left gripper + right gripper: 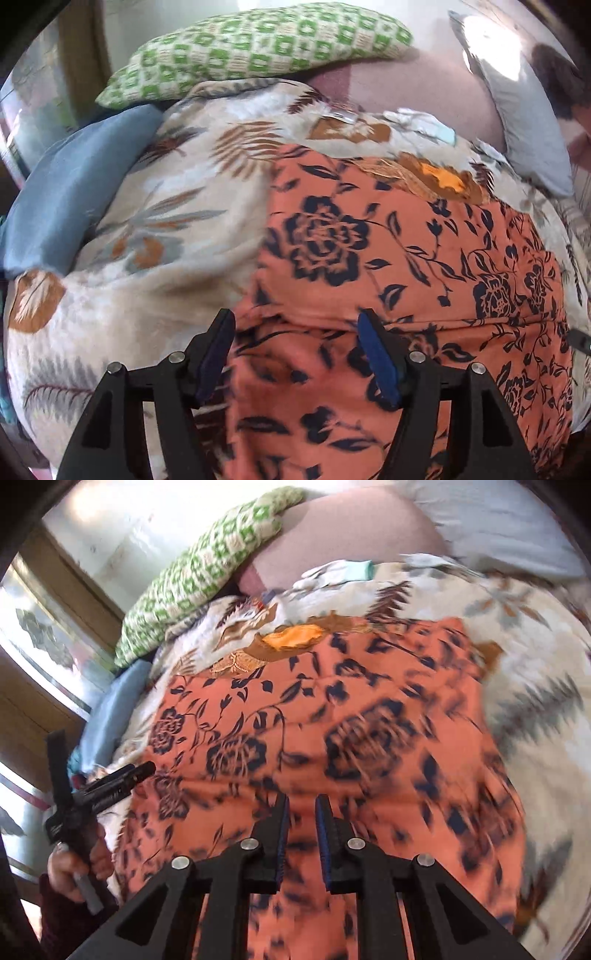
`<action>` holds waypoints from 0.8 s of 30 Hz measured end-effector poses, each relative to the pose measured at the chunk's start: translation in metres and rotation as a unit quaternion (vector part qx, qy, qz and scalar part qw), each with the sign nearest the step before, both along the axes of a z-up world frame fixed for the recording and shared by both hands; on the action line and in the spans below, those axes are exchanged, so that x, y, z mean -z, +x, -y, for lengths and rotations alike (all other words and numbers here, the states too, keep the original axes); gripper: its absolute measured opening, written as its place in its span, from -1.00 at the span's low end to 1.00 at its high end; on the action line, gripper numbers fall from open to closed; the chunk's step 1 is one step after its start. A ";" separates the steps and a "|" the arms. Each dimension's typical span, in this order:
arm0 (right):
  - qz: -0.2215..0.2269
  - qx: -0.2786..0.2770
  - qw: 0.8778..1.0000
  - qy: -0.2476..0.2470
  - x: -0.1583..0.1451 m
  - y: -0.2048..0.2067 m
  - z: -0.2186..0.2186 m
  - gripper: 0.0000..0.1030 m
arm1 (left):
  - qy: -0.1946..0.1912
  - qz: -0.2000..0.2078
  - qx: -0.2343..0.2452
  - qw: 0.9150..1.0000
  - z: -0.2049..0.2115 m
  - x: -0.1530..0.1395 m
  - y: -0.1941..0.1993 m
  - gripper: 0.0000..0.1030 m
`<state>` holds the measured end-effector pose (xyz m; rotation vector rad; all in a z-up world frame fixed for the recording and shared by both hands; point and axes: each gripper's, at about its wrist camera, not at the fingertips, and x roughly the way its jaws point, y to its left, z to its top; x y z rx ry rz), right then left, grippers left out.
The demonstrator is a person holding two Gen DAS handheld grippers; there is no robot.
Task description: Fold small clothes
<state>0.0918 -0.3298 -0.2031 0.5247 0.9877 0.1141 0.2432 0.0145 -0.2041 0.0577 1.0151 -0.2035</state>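
the left tongs [295, 354] gape wide over the orange floral garment [388, 258], gripping nothing. the right tongs [301, 830] stand nearly closed, empty, above the same cloth. beyond both lie a leaf-print blanket [155, 221] and green checked pillow [258, 48].

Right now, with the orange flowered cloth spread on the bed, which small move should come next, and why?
Probably lower the left gripper onto the orange cloth's near edge and close. It hangs open above the cloth with nothing between its pads, the cloth looks flat and not yet folded, and the right gripper holds nothing, its jaws narrow.
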 end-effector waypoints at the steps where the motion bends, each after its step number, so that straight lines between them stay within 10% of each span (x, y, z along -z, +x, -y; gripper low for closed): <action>1: 0.002 0.006 1.000 0.012 -0.002 -0.013 0.005 -0.66 | -0.006 0.000 -0.011 1.000 -0.012 -0.003 -0.006 0.35; 12: -0.045 0.026 0.998 -0.033 -0.018 -0.152 0.045 -0.66 | -0.037 0.011 -0.094 0.995 -0.082 -0.010 -0.110 0.37; 24: -0.087 0.068 0.993 0.044 0.029 -0.242 0.080 -0.52 | -0.021 -0.042 -0.113 0.993 -0.099 0.001 -0.177 0.47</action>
